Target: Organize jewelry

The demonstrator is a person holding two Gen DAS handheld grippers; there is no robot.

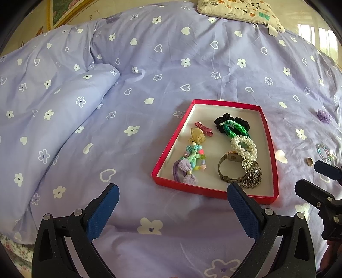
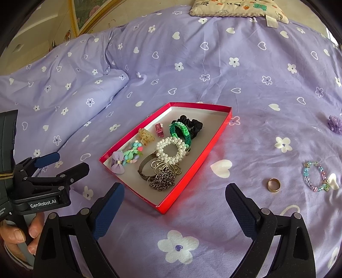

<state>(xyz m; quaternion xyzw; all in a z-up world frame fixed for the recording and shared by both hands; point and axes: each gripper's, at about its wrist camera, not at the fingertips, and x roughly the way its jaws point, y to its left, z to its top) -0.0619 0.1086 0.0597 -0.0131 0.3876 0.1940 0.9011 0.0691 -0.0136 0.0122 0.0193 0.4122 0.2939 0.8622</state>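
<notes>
Both tongs, left (image 1: pixel 172 197) & right (image 2: pixel 174 197), are held wide open, empty; ring (image 2: pixel 274 185) & bead bracelet (image 2: pixel 316 176) are left outside red tray (image 2: pixel 193 162).

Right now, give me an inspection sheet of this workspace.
Surface: lilac bedsheet with white hearts and flowers, rumpled at left.
Job's things: shallow red cardboard tray holds scrunchies, pearl bracelet, watch, chain, clips; gold ring, pastel bead bracelet and purple flower clip lie outside on the sheet.
Clutter: patterned cream pillow at far edge.
Grippers: left gripper and right gripper open, empty.
Cables: nothing seen.
Surroundings: gold-framed headboard.
</notes>
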